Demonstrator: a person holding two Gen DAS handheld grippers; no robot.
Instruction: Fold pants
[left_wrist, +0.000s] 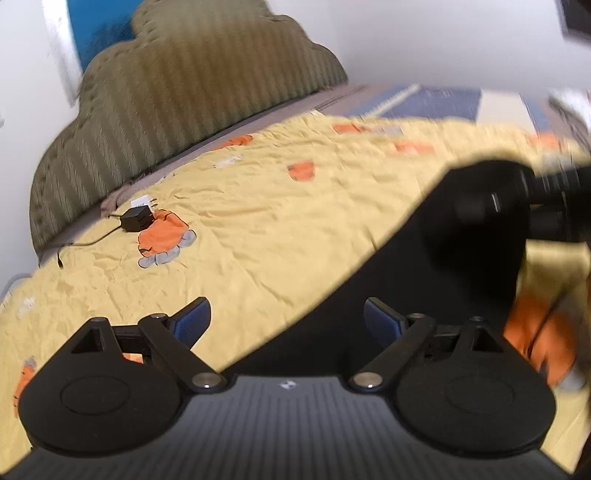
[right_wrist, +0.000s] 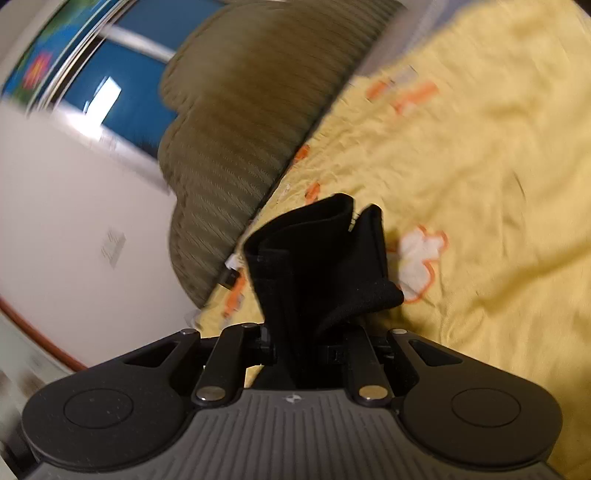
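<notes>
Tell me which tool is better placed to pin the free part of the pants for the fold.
Left, probably. The left tool is open and empty just above the black pants on the yellow bedspread. The right tool is already shut on a bunched end of the pants.

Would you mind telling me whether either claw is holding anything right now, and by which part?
The right claw is shut on the black pants, pinching a bunched fold of fabric. The left claw is open and holds nothing.
</notes>
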